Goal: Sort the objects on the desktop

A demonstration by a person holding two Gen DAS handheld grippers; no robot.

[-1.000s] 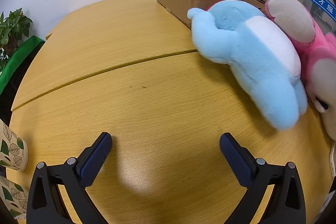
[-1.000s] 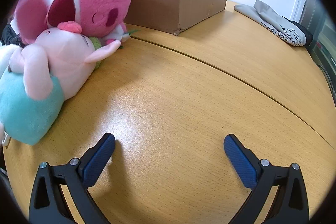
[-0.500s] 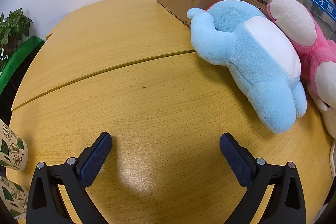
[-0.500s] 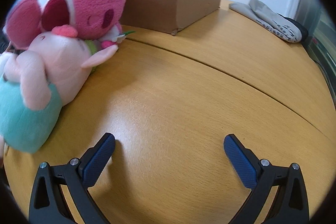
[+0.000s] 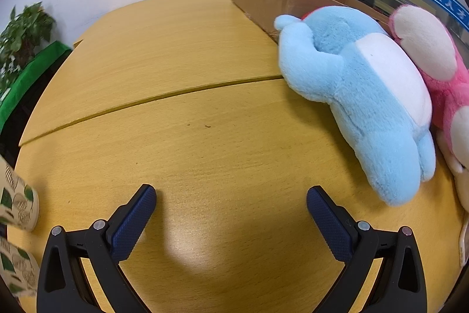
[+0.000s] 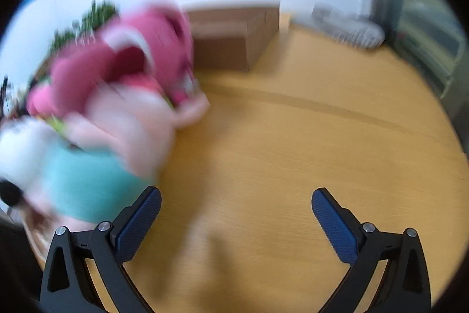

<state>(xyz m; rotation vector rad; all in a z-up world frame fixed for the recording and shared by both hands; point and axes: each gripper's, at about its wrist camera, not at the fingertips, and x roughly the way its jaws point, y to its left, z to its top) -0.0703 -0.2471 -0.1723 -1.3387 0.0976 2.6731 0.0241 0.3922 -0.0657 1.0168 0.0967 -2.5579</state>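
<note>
Both jaws gape empty: with the plush toys heaped by the cardboard box near the desk's far edge, the right gripper should pinch the pale-pink toy's body squarely.

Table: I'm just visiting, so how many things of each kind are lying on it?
Plush toys: 3 (blue plush, pink plush, pale plush)
Paper cups: 2 (near cup, far cup)
Box: 1
Grey cloth: 1
Total: 7. A white blur beside the pale plush may be another toy; I cannot tell.
</note>
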